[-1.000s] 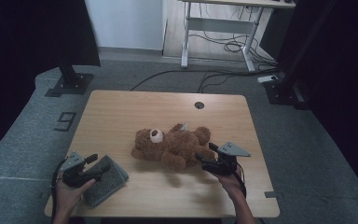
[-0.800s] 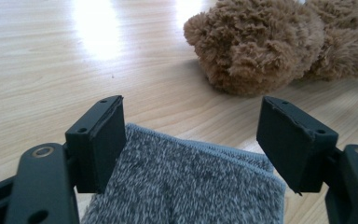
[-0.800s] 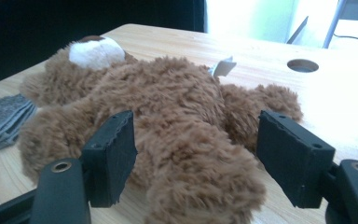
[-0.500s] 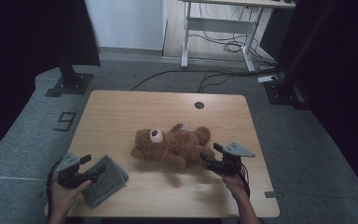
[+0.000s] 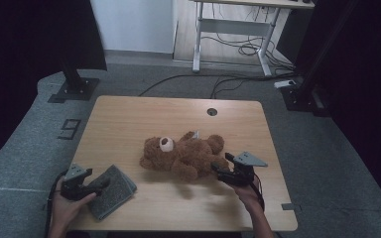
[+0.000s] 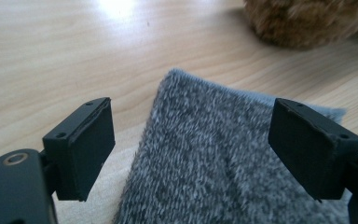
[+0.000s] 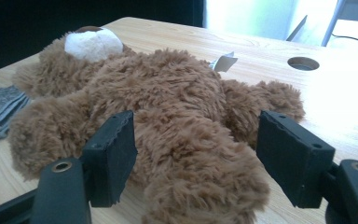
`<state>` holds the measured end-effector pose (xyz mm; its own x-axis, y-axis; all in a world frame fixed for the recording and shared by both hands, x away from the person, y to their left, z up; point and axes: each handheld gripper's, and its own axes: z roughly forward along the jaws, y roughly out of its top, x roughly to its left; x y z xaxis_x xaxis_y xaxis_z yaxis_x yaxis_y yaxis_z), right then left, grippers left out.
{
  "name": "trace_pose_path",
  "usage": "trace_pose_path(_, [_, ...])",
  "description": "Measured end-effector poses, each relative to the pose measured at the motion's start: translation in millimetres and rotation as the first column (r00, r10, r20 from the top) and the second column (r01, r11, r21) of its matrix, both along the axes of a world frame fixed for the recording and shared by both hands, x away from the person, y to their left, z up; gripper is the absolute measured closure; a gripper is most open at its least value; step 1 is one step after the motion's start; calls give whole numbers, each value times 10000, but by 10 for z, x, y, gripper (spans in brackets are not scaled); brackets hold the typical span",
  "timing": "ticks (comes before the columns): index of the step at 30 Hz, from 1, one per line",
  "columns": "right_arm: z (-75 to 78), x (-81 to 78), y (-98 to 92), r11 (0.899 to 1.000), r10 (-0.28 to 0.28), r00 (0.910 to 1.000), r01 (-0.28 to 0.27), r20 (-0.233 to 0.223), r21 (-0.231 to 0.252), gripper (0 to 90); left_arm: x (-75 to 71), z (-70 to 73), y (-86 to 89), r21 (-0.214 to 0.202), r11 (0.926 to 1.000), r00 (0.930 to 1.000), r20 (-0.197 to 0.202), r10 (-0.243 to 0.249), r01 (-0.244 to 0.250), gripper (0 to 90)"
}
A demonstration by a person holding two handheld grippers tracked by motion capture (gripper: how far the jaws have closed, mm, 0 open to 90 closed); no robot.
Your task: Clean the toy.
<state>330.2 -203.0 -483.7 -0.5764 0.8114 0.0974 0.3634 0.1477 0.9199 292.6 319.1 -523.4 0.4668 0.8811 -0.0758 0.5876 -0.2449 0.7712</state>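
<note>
Since the earlier high-view frames, the left tool [image 5: 99, 187] has slid back toward the lower left corner of the frame, and its jaws have just been opening; they now stand wide with the grey cloth [image 5: 110, 190] lying between them, untouched by either pad. In the left gripper view the cloth [image 6: 223, 163] spreads flat on the surface [image 6: 51, 56] with clear gaps to both jaws.

Meanwhile the right tool [image 5: 218, 171] sits at the lower right of the teddy bear [image 5: 181, 154], jaws parted to a middling width. In the right gripper view they frame the bear's leg [image 7: 191, 154], and I cannot tell whether the pads press on the fur.

By my reading, the work is at an early stage: the cloth looks just let go at the near left edge, the bear lies in the middle of the surface, and any lifting, covering or moving of the bear is yet to come.

Lying on its back, the bear has its long axis running roughly left to right across the high view, head toward the left with the white muzzle [image 5: 166, 143] facing up, legs toward the right tool.
</note>
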Motion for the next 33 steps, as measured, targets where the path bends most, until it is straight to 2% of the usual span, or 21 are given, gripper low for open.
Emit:
trace_pose_path(3, [-1,3,-12,10000,-56,10000,56,12,12,285,17,-54,-42,155,9997,9994,-295,-189,194,148])
trace_pose_path(7, [6,3,-19,9999,-114,9999,114,25,59,286,27,-102,-133,407,9981,9980,-450,-443,461,148])
trace_pose_path(14, [1,2,-1,10000,-78,10000,78,28,-17,286,54,-185,-254,1188,9909,9963,-663,-550,626,153])
trace_pose_path(22, [-3,1,8,9999,-108,9999,108,12,-23,286,77,-215,-248,1134,9920,9964,-696,-480,557,174])
trace_pose_path(27, [-10,-3,30,9999,-54,10000,54,-12,-100,286,78,-215,-235,1041,9934,9980,-446,-442,486,311])
trace_pose_path(31, [-6,-5,29,9999,-78,10000,79,41,-81,286,71,-208,-235,977,9934,9979,-299,-579,605,546])
trace_pose_path(33, [-7,-3,22,9999,-121,9999,121,28,-89,287,72,-207,-235,955,9941,9984,-288,-491,517,622])
